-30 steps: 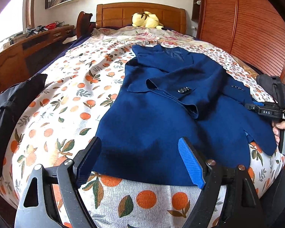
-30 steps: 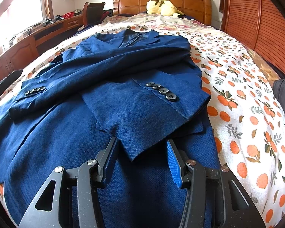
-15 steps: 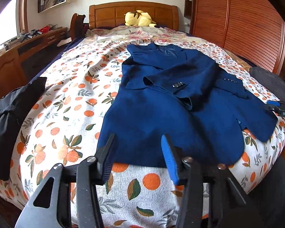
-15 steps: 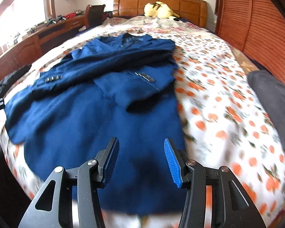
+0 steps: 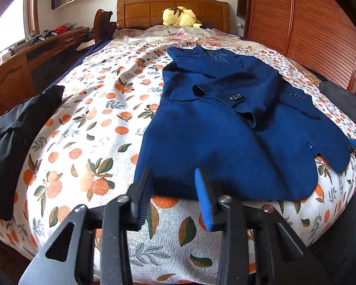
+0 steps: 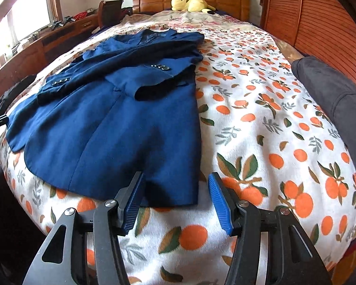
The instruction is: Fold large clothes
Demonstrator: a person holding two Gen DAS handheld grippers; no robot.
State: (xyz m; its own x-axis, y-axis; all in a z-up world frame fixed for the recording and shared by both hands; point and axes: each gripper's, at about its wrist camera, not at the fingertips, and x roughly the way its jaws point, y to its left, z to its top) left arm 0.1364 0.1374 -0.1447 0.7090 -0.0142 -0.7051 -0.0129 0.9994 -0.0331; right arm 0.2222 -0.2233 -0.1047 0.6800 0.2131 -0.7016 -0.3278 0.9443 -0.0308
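Both tongs, left (image 5: 172, 197) and right (image 6: 175, 201), stood apart, the left having just narrowed, at the jacket's (image 6: 121, 128) hem on the bed (image 6: 261, 123); next I judged each must pinch a hem corner.

A dark blue jacket (image 5: 225, 137) lies flat on the orange-print bed (image 5: 87, 123), collar toward the headboard and hem at the near edge. Both sleeves are folded across its front, their buttoned cuffs lying on the chest, one over the other.
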